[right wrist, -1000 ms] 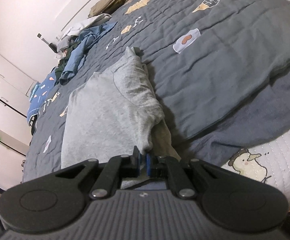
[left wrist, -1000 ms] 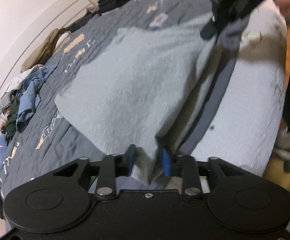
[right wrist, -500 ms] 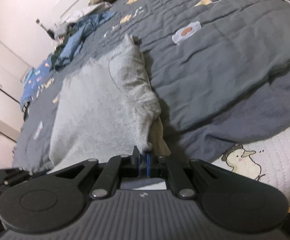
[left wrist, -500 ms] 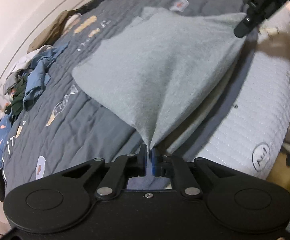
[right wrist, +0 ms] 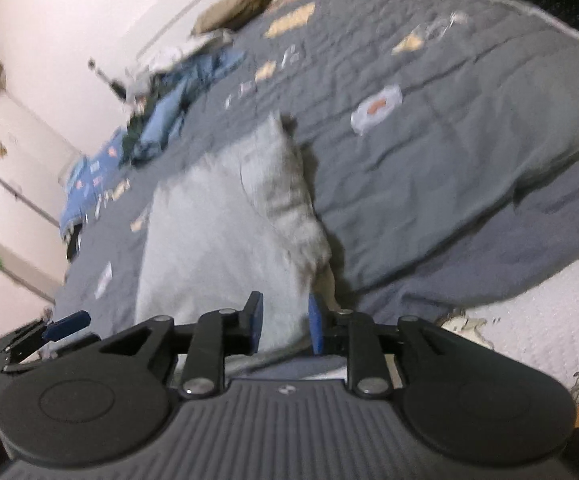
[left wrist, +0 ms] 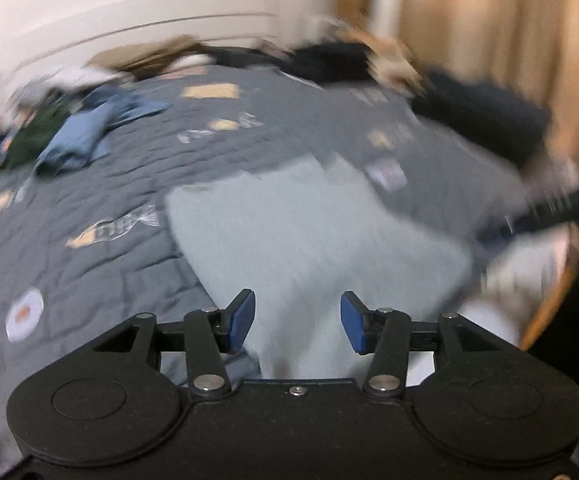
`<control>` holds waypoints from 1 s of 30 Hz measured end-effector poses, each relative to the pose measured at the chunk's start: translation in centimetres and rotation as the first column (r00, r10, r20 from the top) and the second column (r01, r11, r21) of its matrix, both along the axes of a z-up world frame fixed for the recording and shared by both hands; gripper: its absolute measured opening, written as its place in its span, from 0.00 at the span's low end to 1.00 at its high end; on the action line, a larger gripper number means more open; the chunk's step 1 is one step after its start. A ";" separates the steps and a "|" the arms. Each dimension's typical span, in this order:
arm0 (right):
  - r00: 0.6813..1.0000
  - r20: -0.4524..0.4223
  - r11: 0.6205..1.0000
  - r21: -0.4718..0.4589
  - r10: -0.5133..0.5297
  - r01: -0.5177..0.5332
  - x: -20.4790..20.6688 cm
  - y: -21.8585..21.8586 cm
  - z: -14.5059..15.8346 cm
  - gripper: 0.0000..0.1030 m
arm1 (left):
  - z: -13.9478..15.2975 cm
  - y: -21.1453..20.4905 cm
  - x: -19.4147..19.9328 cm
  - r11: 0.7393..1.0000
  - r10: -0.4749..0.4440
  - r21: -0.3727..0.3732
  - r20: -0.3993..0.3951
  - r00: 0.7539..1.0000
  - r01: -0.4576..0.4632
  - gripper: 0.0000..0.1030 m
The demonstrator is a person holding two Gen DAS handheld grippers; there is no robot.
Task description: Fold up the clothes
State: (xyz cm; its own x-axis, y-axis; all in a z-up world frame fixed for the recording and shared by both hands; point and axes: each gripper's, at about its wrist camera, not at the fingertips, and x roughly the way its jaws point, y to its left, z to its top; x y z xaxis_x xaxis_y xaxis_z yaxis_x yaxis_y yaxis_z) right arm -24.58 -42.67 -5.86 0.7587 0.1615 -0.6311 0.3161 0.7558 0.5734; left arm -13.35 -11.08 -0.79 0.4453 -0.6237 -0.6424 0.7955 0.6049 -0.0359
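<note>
A plain light grey knit garment (left wrist: 309, 232) lies on a dark grey quilted bedspread (right wrist: 429, 168) printed with small white-outlined fish, orange patches and white roundels with orange centres. Below it, a white quilted mattress cover (right wrist: 529, 320) carries cartoon figures in tan and grey. A crumpled heap of blue clothing (left wrist: 89, 136), with something dark green, perhaps, in the blur, sits farther off. Both grippers are black with blue finger pads (left wrist: 241, 320).

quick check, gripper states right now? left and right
Left gripper: open, holding nothing, above the light grey knit garment.
Right gripper: open, garment edge between its blue pads, not clamped.
</note>
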 end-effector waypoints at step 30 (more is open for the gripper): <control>0.999 0.011 0.995 0.090 -0.035 0.034 1.7 -0.7 -1.6 0.37 | -1.5 -1.2 2.9 0.968 0.160 -0.144 -0.270 0.949 -0.205 0.51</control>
